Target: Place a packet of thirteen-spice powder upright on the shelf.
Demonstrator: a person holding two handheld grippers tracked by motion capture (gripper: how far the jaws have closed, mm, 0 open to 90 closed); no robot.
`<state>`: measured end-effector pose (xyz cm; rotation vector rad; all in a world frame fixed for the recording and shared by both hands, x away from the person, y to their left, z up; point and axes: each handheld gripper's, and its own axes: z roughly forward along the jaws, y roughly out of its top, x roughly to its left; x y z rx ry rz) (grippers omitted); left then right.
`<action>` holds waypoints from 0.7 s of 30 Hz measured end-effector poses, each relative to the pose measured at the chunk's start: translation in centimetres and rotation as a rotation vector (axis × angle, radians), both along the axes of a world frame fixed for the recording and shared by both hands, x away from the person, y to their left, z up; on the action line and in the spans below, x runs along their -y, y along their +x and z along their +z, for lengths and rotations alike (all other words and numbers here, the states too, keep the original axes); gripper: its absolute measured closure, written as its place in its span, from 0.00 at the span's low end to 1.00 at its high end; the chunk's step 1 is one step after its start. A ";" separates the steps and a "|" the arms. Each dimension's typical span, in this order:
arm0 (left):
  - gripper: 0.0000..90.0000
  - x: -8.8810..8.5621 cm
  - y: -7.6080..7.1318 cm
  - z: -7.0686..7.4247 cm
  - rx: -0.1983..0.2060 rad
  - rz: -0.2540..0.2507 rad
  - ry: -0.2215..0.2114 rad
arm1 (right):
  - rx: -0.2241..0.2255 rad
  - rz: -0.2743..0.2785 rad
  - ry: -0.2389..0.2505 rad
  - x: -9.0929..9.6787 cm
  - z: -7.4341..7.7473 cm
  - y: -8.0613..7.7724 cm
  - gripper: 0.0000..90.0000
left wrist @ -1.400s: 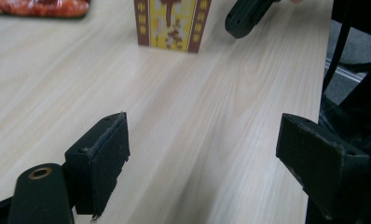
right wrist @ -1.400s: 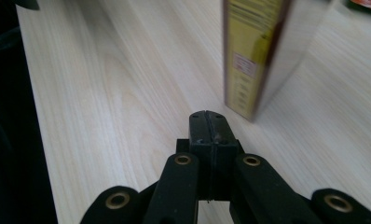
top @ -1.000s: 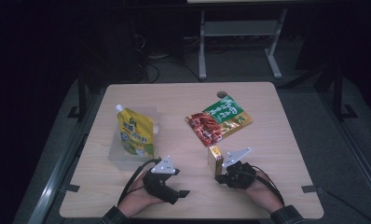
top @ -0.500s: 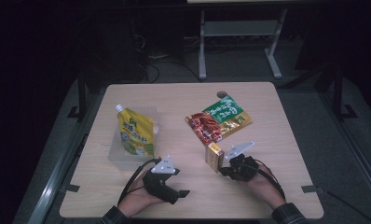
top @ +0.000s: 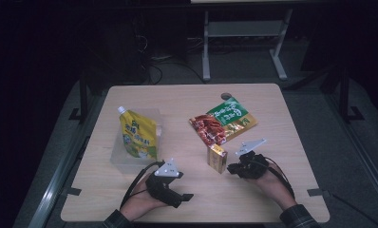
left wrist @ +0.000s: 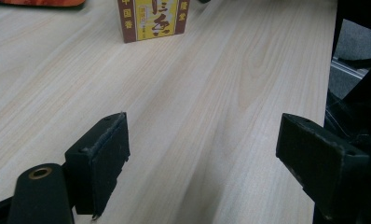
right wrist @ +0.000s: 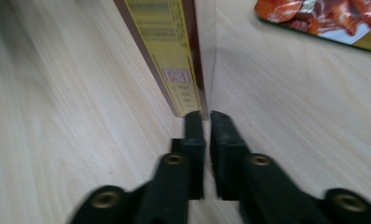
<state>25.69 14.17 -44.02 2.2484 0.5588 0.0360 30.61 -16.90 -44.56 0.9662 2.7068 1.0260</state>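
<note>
Release of the small yellow box (top: 217, 157) appeared to be the step in hand: it stood upright on the desk (top: 272, 123), just ahead of the right hand-held gripper (top: 233, 168), whose jaws had just been opening to a narrow gap with nothing between them. The left hand-held gripper (left wrist: 202, 154) stood wide and empty. Next move, probably: back off without tipping the box (brown-bordered, Chinese characters, "中国" legible).

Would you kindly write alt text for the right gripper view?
Two black tongs, nearly together with a slim gap, point at the corner of an upright yellow-and-brown box on a pale wooden table. A red snack packet lies at the upper right.
</note>
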 end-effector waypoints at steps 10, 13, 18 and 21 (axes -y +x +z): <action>0.18 0.1 0.1 -0.1 0.008 -0.010 0.013 | 0.023 -0.026 0.103 0.1 2.9 -1.0 0.39; 0.18 0.3 0.0 -0.2 0.005 -0.009 0.005 | 0.063 -0.018 0.116 -0.5 3.8 -0.8 0.34; 0.18 0.4 0.0 -0.3 0.005 -0.014 0.010 | 0.081 -0.018 0.121 -1.6 4.4 -0.3 0.33; 0.18 0.3 -0.1 -0.3 0.004 -0.014 0.009 | 0.089 -0.008 0.115 -2.3 4.6 0.0 0.33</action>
